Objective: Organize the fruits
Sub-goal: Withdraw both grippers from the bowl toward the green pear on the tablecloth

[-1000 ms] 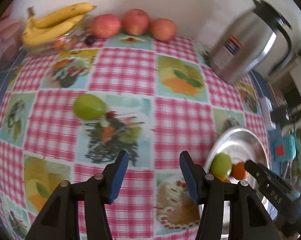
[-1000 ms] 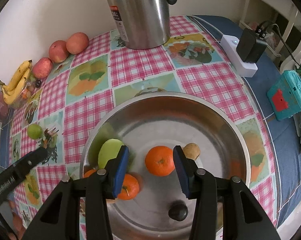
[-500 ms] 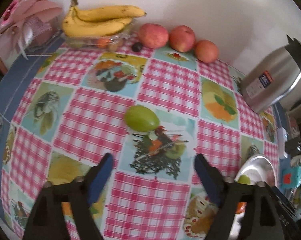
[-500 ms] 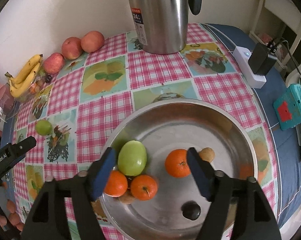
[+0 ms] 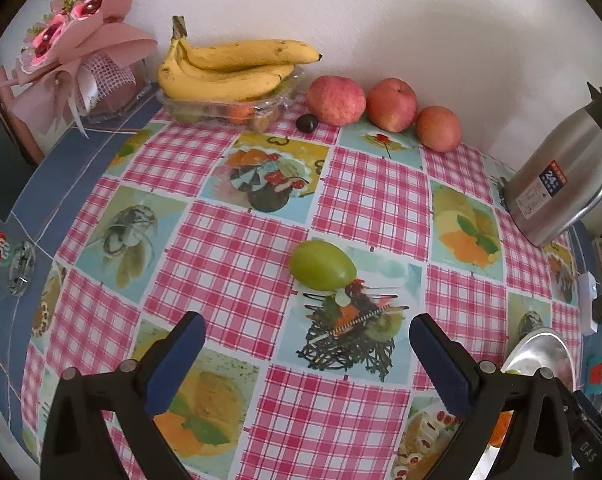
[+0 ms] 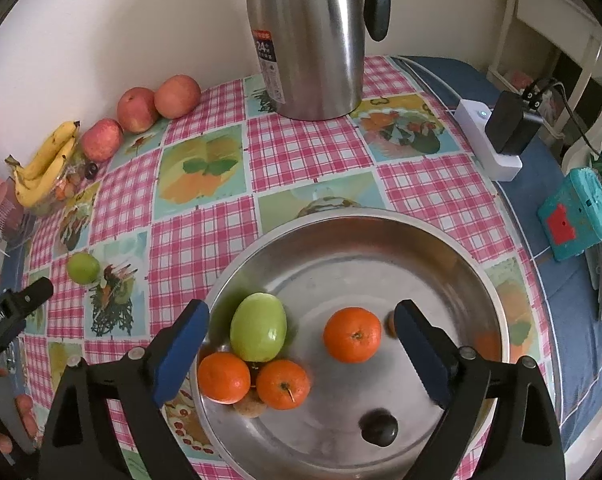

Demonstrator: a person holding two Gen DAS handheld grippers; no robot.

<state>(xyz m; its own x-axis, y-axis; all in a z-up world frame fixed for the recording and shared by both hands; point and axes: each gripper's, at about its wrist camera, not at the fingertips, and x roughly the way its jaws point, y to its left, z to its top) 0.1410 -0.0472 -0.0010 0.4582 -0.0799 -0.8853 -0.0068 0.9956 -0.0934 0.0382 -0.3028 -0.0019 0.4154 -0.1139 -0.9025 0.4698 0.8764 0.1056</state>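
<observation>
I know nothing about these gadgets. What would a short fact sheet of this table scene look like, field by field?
left gripper: open, empty, aimed at the lone green fruit on the checked cloth
right gripper: open, empty, above the metal bowl
in bowl: green fruit, three oranges, a dark fruit
by wall: bananas, three red apples
also: steel kettle

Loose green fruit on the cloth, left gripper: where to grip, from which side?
Grip the green fruit across its narrow middle, coming down from above and the near side. It lies on its side, long axis roughly left to right, nothing touching it. The left gripper is open, wider than the fruit, which sits just beyond its fingertips.
</observation>
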